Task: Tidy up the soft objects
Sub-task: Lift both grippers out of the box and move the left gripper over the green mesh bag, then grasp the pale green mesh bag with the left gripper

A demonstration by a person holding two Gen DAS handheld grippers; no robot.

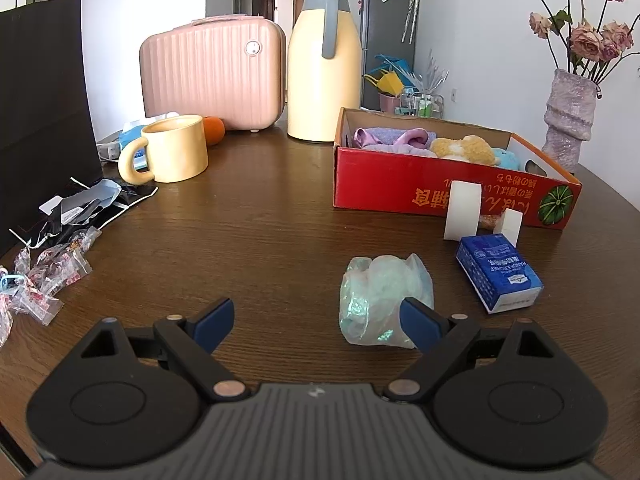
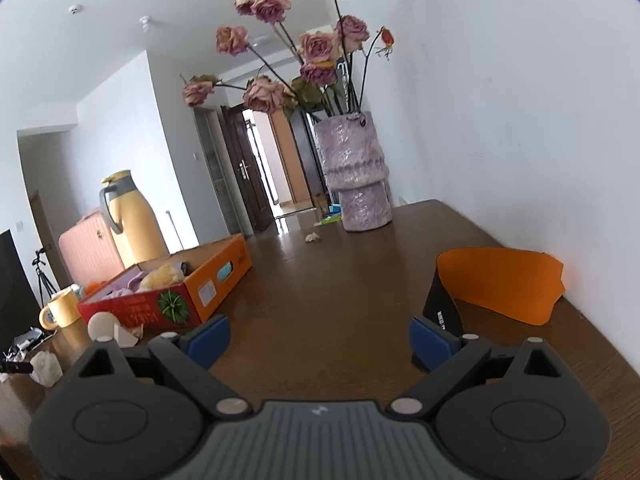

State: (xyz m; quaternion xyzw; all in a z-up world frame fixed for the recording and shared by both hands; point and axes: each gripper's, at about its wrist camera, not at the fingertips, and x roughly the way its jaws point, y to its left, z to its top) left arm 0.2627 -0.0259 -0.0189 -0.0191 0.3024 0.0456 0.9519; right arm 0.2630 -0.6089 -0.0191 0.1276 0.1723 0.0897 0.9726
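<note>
A red cardboard box (image 1: 440,190) sits on the brown table at the right; it holds a purple cloth (image 1: 384,138), a yellow plush toy (image 1: 464,148) and a bit of blue plush (image 1: 508,158). A soft pale-green bundle in clear plastic (image 1: 380,296) lies on the table in front of the box. My left gripper (image 1: 316,320) is open and empty; its right fingertip (image 1: 418,318) overlaps the bundle's near right side. My right gripper (image 2: 318,340) is open and empty over bare table. The box (image 2: 168,304) and bundle (image 2: 46,366) show at its left.
A blue tissue pack (image 1: 496,274) and two white foam pieces (image 1: 462,210) lie beside the box. A yellow mug (image 1: 172,150), pink case (image 1: 212,72), cream thermos (image 1: 324,60), candy wrappers (image 1: 44,272) and a flower vase (image 2: 356,172) stand around. An orange-black band (image 2: 500,284) lies at right.
</note>
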